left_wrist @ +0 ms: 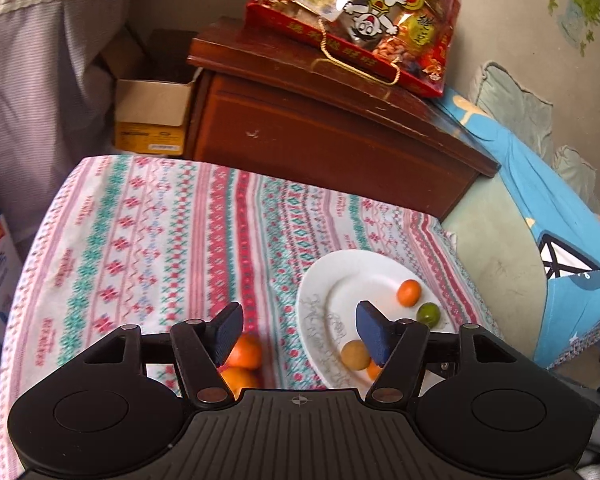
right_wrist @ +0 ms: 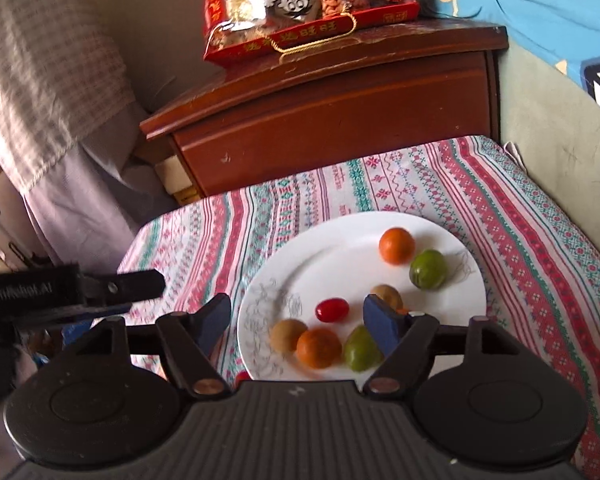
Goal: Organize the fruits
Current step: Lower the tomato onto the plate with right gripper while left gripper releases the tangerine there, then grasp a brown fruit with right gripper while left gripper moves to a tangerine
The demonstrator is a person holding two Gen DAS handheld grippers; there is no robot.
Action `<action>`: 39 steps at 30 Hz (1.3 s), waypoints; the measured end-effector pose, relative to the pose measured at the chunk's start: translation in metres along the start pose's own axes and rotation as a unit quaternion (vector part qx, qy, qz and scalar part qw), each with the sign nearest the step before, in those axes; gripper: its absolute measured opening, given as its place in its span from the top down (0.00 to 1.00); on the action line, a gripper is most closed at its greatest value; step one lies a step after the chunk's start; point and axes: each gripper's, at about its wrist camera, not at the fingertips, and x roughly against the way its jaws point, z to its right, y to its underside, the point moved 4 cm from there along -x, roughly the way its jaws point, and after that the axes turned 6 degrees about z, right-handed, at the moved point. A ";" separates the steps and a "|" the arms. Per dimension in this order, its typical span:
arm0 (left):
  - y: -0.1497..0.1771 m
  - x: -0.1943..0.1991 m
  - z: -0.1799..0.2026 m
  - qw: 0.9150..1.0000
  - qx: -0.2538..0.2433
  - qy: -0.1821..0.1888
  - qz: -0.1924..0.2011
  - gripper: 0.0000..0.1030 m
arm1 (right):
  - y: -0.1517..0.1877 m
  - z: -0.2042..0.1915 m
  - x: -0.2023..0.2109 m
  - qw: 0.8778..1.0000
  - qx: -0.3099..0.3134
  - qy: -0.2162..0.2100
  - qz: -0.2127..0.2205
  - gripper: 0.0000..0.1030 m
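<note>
A white plate (right_wrist: 340,240) on the patterned cloth holds several small fruits: an orange (right_wrist: 396,245), a green one (right_wrist: 428,269), a red tomato (right_wrist: 332,309), a tan one (right_wrist: 288,335), another orange (right_wrist: 318,347) and another green one (right_wrist: 362,350). My right gripper (right_wrist: 298,322) is open and empty above the plate's near side. In the left wrist view the plate (left_wrist: 340,280) lies at the right. My left gripper (left_wrist: 300,332) is open and empty. Two oranges (left_wrist: 244,352) lie on the cloth beside its left finger (left_wrist: 228,330). The left gripper also shows in the right wrist view (right_wrist: 72,292).
A dark wooden cabinet (left_wrist: 320,136) stands behind the clothed table (left_wrist: 140,232), with a red snack bag (left_wrist: 360,16) on top. A cardboard box (left_wrist: 152,116) sits at its left. A blue cloth (left_wrist: 560,216) and cushions lie on the right.
</note>
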 end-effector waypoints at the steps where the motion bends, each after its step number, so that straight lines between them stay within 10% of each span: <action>1: 0.001 0.004 -0.003 1.000 -0.001 -0.007 0.002 0.36 | 0.003 -0.003 0.002 1.000 0.005 0.000 -0.003 0.25; 24: 0.032 0.020 -0.051 0.997 0.011 -0.064 -0.029 0.36 | 0.060 -0.053 0.013 0.996 0.076 -0.035 -0.034 0.26; 39: 0.042 0.017 -0.062 0.997 0.010 -0.065 -0.028 0.36 | 0.076 -0.076 -0.016 0.990 0.123 -0.067 -0.029 0.56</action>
